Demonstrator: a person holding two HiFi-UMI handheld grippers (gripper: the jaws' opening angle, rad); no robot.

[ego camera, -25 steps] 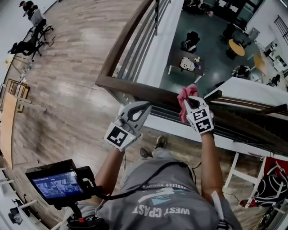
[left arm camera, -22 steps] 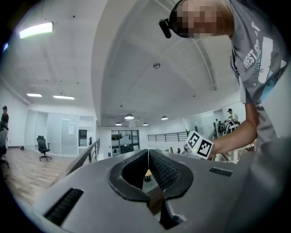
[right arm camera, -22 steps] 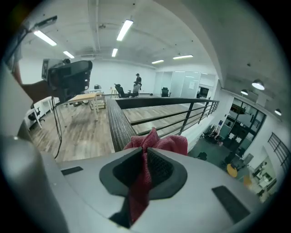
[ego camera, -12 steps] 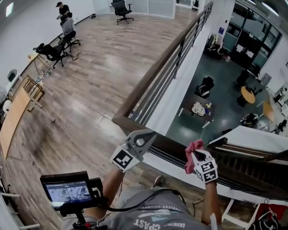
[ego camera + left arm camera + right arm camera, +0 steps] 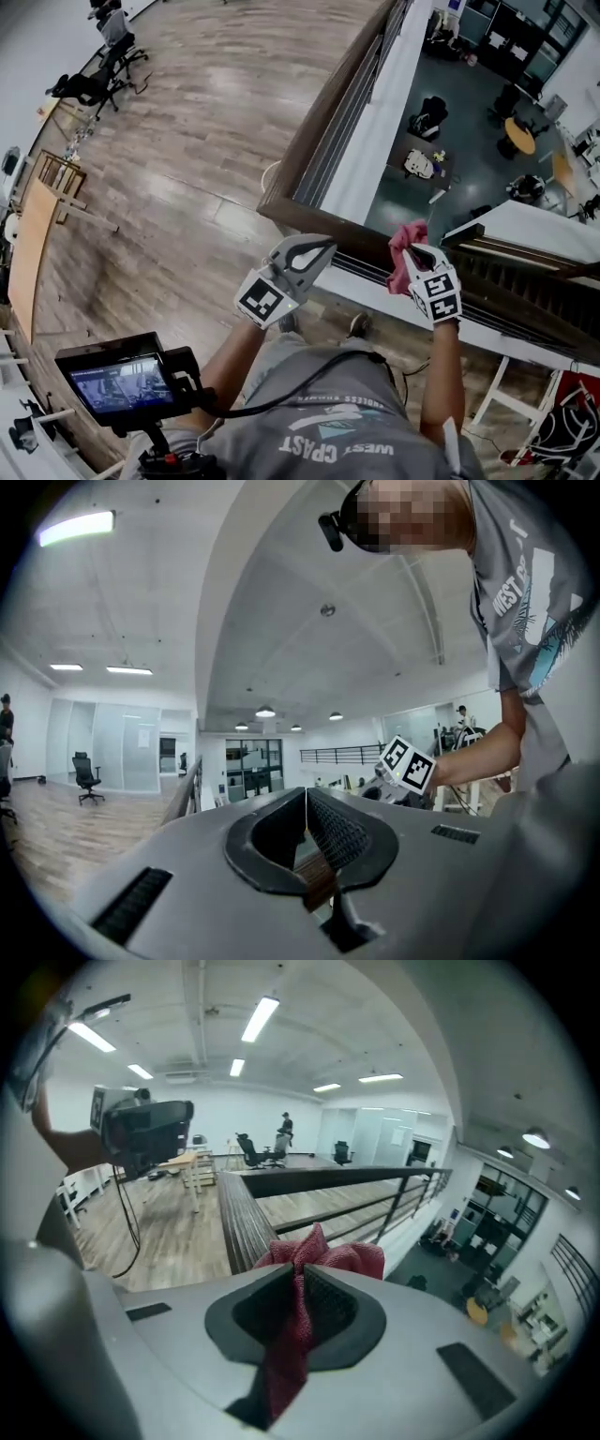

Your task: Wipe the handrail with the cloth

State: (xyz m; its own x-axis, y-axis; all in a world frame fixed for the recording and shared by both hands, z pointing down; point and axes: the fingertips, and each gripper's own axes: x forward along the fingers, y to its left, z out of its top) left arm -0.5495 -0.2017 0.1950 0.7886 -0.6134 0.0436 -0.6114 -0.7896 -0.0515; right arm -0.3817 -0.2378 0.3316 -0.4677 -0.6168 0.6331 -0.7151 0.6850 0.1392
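The dark wooden handrail turns a corner at my left and runs off to the right. A red cloth is bunched against its top, right of the corner. My right gripper is shut on that cloth, which spills out in front of the jaws in the right gripper view, with the handrail just beyond. My left gripper hovers over the rail near the corner. Its jaws are shut with nothing held; only a brown strip shows behind them. The right gripper's marker cube appears beyond.
Past the rail is a drop to a lower floor with tables and chairs. A small monitor rig hangs at my lower left. Office chairs and a wooden frame stand far left on the plank floor. A red bag lies at lower right.
The head view lifted and dropped again. Both grippers have stayed at the rail near the corner, the right one still holding the red cloth against it.
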